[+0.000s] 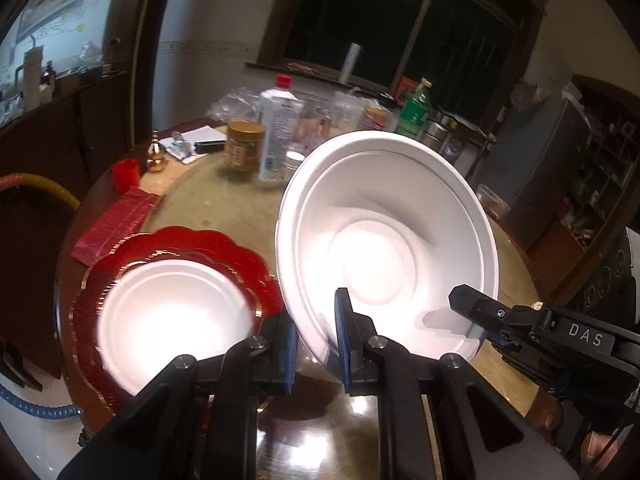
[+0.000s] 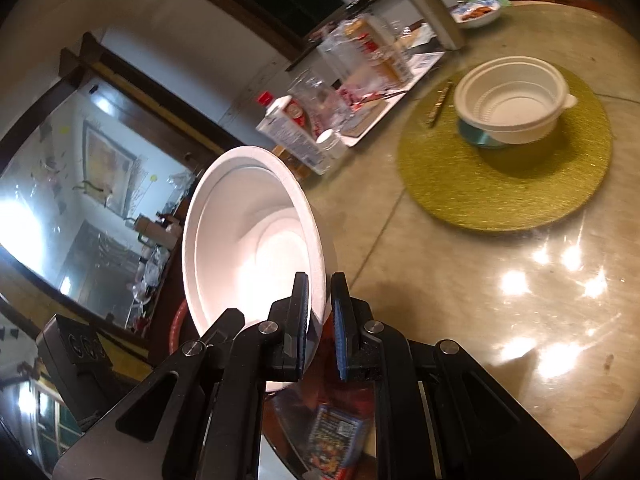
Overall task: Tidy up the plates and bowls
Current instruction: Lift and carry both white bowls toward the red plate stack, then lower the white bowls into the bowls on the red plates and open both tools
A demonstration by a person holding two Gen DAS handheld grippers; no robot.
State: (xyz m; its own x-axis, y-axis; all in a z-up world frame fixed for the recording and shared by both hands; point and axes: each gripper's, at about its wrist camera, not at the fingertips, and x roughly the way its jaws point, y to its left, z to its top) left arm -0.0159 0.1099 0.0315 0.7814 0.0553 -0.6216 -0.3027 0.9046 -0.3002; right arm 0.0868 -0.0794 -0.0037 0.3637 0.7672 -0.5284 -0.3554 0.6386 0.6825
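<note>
A white bowl (image 1: 384,232) hangs tilted above the table, its inside facing the camera. My left gripper (image 1: 316,340) is shut on its lower rim. My right gripper (image 1: 476,316) is shut on the rim's right side; in the right wrist view it (image 2: 320,320) pinches the same bowl (image 2: 248,240). Below left, another white bowl (image 1: 176,320) sits on a red scalloped plate (image 1: 200,248). A white handled bowl (image 2: 512,104) rests on a gold round mat (image 2: 504,176) at the far right.
Bottles, a peanut butter jar (image 1: 245,144), glasses and plastic bags crowd the table's far side. A red cup (image 1: 126,174) and red packet (image 1: 116,220) lie at left. A tray (image 2: 384,96) with clutter and a dish of food (image 2: 478,12) stand beyond the mat.
</note>
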